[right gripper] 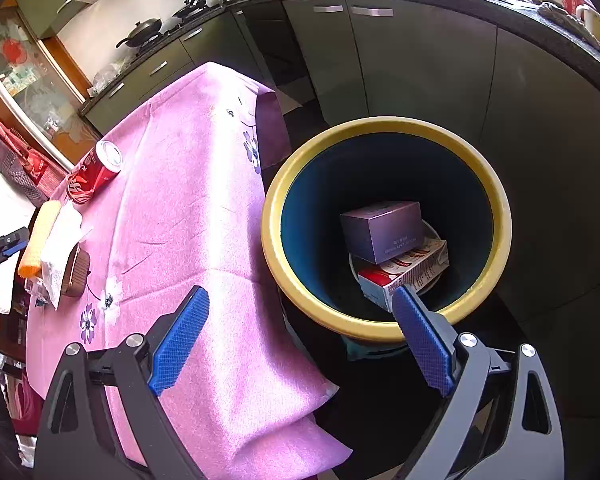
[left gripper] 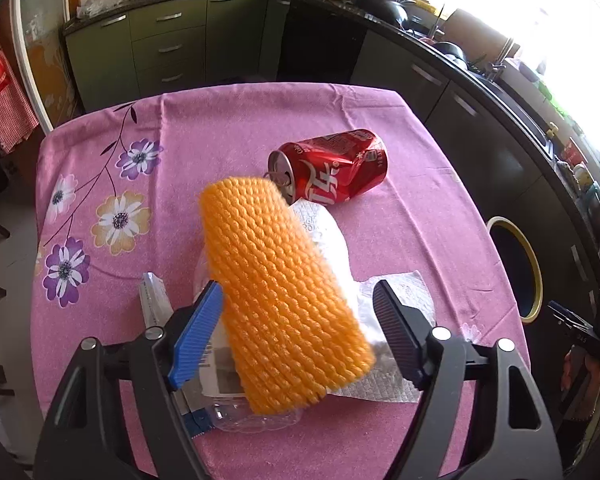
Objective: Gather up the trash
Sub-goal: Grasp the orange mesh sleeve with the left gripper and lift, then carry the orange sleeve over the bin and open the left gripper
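An orange foam net sleeve point(left gripper: 280, 288) lies slantwise on a white paper towel point(left gripper: 403, 304) and a crushed clear plastic bottle point(left gripper: 252, 416). My left gripper point(left gripper: 298, 286) straddles the sleeve. Its left blue pad sits at the sleeve's edge, and a gap shows beside the right pad. A dented red cola can point(left gripper: 331, 168) lies on its side just beyond. The right wrist view shows the same sleeve point(right gripper: 40, 236) and can point(right gripper: 94, 172) at far left. My right gripper point(right gripper: 300, 292) hangs open and empty over the table's corner, beside the bin point(right gripper: 379, 124).
The yellow-rimmed blue bin stands on the floor beside the table and holds a purple box point(right gripper: 383, 232) and a red-and-white carton point(right gripper: 411, 272). A pink flowered cloth point(left gripper: 220, 128) covers the table. A clear wrapper point(left gripper: 152, 300) lies left of the sleeve. Dark kitchen cabinets point(right gripper: 419, 72) stand behind.
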The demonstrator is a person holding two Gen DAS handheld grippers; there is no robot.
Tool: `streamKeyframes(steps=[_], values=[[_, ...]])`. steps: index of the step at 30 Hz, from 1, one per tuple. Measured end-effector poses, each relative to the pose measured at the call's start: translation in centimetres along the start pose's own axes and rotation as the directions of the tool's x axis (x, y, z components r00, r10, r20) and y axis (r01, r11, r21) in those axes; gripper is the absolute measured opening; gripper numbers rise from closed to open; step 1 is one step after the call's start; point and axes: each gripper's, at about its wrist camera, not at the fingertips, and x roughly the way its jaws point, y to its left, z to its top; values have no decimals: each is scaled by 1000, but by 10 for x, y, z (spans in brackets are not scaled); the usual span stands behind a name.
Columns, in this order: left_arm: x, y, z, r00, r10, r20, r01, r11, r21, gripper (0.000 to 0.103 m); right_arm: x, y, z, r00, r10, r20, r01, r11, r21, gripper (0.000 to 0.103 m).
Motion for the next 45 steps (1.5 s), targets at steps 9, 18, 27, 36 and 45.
streamKeyframes(steps=[9,18,27,36,45], values=[[1,4,2,999,33,-3,-33,999,13,59,5,-3,-3,1000,12,-10,-12,1000,9,92],[-18,0,3,1000,3,29,-5,999,54,14,0,2,-2,1000,23,7,-23,1000,0,92],[-60,-61,-5,990,-115,82,96,975,202,13,-27,2,-4,997,36,63,-36,999,4,92],[-15,-231,-4,940,-337,-55,324,829,456,13,-76,-45,-28,986,-54,157,40,995,91,92],[94,-385,-11,913,-332,-236,408,738,538,16,-89,-112,-57,983,-107,151,73,974,214,92]])
